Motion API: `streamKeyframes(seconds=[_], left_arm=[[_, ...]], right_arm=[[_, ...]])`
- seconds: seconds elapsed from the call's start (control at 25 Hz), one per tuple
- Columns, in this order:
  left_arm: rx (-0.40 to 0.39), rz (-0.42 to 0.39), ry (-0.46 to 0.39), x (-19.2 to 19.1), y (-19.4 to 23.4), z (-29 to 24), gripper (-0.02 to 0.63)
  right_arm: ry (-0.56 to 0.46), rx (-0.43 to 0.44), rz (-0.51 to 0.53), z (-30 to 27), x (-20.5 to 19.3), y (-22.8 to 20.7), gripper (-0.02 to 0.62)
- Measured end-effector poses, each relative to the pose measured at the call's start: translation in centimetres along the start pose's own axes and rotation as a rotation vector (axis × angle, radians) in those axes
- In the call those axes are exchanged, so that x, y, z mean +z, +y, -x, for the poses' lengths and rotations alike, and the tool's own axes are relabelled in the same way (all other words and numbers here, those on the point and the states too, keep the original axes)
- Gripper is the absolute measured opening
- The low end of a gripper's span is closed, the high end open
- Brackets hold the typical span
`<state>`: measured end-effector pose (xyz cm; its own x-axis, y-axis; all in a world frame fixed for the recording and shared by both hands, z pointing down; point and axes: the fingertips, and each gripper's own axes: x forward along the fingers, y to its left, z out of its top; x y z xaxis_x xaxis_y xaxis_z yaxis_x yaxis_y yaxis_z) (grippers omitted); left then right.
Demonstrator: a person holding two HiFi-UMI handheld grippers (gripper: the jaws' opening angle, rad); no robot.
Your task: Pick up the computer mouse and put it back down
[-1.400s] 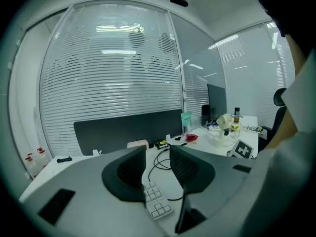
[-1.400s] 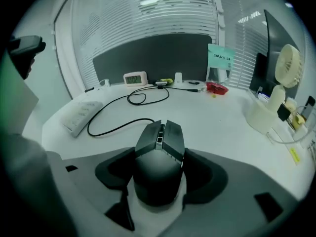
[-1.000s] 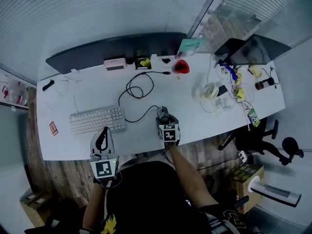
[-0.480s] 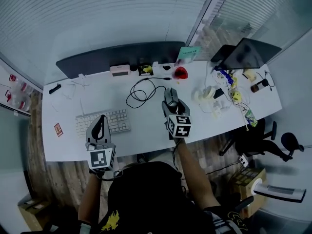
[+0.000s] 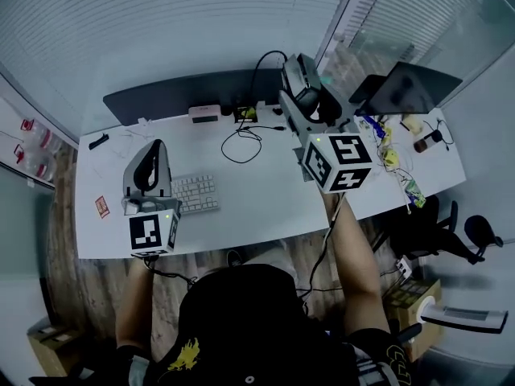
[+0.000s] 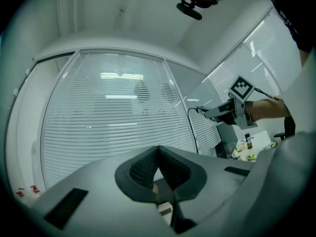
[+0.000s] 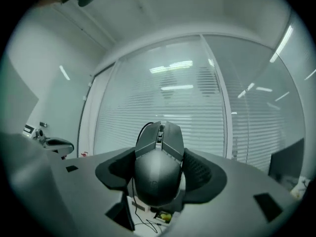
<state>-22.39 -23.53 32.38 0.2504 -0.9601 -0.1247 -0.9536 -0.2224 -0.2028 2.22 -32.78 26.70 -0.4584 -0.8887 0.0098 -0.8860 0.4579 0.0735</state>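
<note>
Clamping the computer mouse (image 7: 157, 174) nose toward 12 o'clock, the right hand-held gripper (image 5: 302, 79) is holding it high above the worktop (image 5: 241, 207), while the left hand-held gripper (image 5: 153, 149) is hanging closed, empty, at 8 o'clock.

In the right gripper view the computer mouse (image 7: 157, 172) filled the right gripper's (image 5: 299, 75) jaws, hiding its own underside and most of the desk (image 5: 241, 203) below. Head view: clutter (image 5: 388, 147) at the desk's right end and a red item (image 5: 102, 207) near its left edge were too small to identify. Pale bits (image 6: 165, 209) under the left gripper's (image 6: 159, 152) closed jaws were blurred.
</note>
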Motion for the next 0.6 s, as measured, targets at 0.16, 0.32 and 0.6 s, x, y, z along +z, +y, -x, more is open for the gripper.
streamKeyframes(seconds=[0.16, 0.32, 0.6], left_arm=[[0.018, 0.001, -0.097, 4.3, 1.5, -0.5, 0.011], [-0.016, -0.044, -0.149, 6.7, 2.5, -0.7, 0.011], [-0.027, 0.002, -0.238, 10.5, 4.0, -0.7, 0.011]], right_arm=[[-0.120, 0.030, 0.092, 1.1, 8.1, 1.5, 0.307], [-0.190, 0.048, 0.123, 3.2, 12.5, 2.3, 0.305], [-0.221, 0.057, 0.142, 4.5, 14.4, 2.7, 0.307]])
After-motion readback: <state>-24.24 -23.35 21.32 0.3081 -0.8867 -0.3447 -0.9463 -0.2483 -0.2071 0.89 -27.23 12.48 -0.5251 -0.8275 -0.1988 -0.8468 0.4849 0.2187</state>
